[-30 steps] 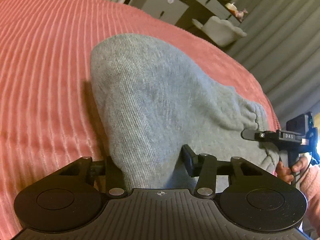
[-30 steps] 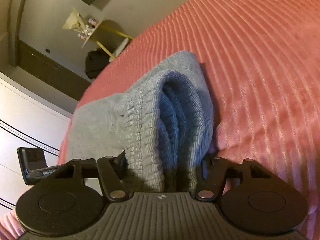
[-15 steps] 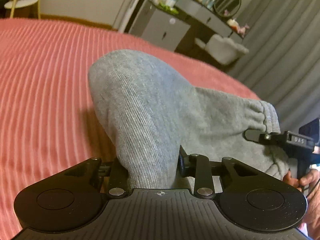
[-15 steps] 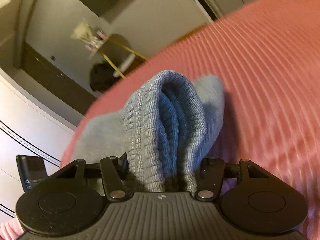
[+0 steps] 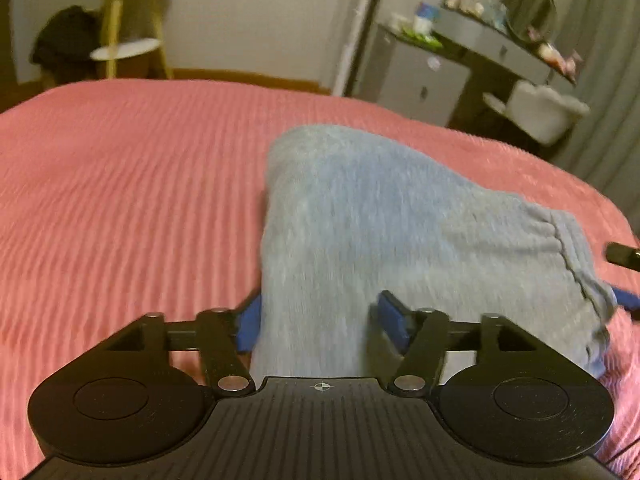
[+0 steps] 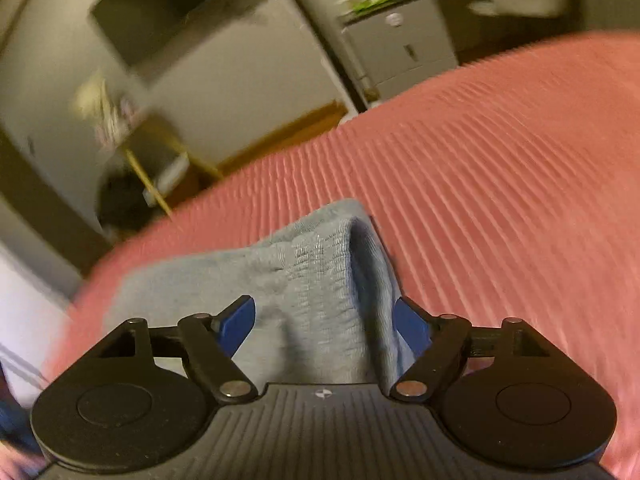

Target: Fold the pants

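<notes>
- My left gripper stands wide, its blue pads spread to either side of the grey pants; I cannot tell if either pad touches the cloth.
- My right gripper is wide too, with the ribbed waistband bunched between its fingers and a gap on the left side.
- The pants lie folded in a heap on the pink ribbed bedspread, near my end of it.
- From my left, the other gripper's tip shows at the waistband edge.
- A grey dresser stands beyond the bed.
</notes>
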Available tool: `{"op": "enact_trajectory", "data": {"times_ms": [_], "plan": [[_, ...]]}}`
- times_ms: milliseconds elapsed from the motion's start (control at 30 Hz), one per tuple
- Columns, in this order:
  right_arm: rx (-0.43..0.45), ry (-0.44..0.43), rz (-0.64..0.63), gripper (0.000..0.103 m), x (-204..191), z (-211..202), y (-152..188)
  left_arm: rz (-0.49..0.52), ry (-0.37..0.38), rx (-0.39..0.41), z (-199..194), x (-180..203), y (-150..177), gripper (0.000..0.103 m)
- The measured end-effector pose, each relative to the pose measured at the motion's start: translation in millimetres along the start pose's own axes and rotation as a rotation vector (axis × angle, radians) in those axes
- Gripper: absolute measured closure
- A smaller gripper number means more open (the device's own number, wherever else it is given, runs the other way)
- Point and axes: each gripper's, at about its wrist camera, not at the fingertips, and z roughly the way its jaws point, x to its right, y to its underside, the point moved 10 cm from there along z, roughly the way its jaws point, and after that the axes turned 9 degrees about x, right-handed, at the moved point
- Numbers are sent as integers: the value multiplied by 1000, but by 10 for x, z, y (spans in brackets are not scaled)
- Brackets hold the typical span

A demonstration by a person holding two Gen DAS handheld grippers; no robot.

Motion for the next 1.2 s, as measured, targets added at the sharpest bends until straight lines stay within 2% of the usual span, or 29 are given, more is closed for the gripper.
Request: {"op": "enact_trajectory", "data": {"times_ms": [100,200,267,300,400,467,500,533,600,667,700,767,800,833,867,933,967,1033,1200], "plan": [[34,-66,136,29,97,-340,154,-71,-8,18,-192,3,258,32],[17,-106,216,48,64,-390,353,-139,-35,59,-313,14,345,32],[-1,-110,243,53,47,-310,474,-210,-23,42,-354,-31,400,31],[-16,-108,252,63,30,-251,509,-240,-14,24,-376,-46,447,31],[-45,-76,233,64,-46,-56,593,-243,26,8,-384,-91,526,27],[-27,-47,215,67,-72,6,635,-241,-6,13,-344,-191,584,25],[-19,-12,196,85,-80,20,647,-253,-23,17,-326,-237,565,25],[-12,10,167,93,-110,19,649,-278,-21,26,-317,-260,544,26],[39,-41,167,94,-227,-118,603,-317,-22,54,-325,-290,477,27],[99,-191,271,94,-294,-304,526,-324,-36,69,-333,-331,456,27],[124,-209,299,94,-250,-369,499,-330,-40,72,-320,-347,453,26],[125,-58,201,94,-66,-363,525,-335,-45,63,-306,-378,480,25],[96,62,115,94,56,-320,583,-333,-43,61,-295,-366,483,25],[87,79,90,93,110,-317,631,-322,-51,63,-297,-354,483,25],[100,62,109,93,119,-358,645,-305,-58,68,-303,-342,477,26],[140,65,151,85,156,-490,610,-271,-65,86,-325,-307,468,27],[170,80,158,83,196,-540,575,-258,-64,97,-335,-281,454,27],[190,123,142,73,249,-636,525,-243,-63,115,-365,-242,434,28],[179,-35,179,73,125,-690,532,-201,-67,164,-402,-107,317,30]]}}
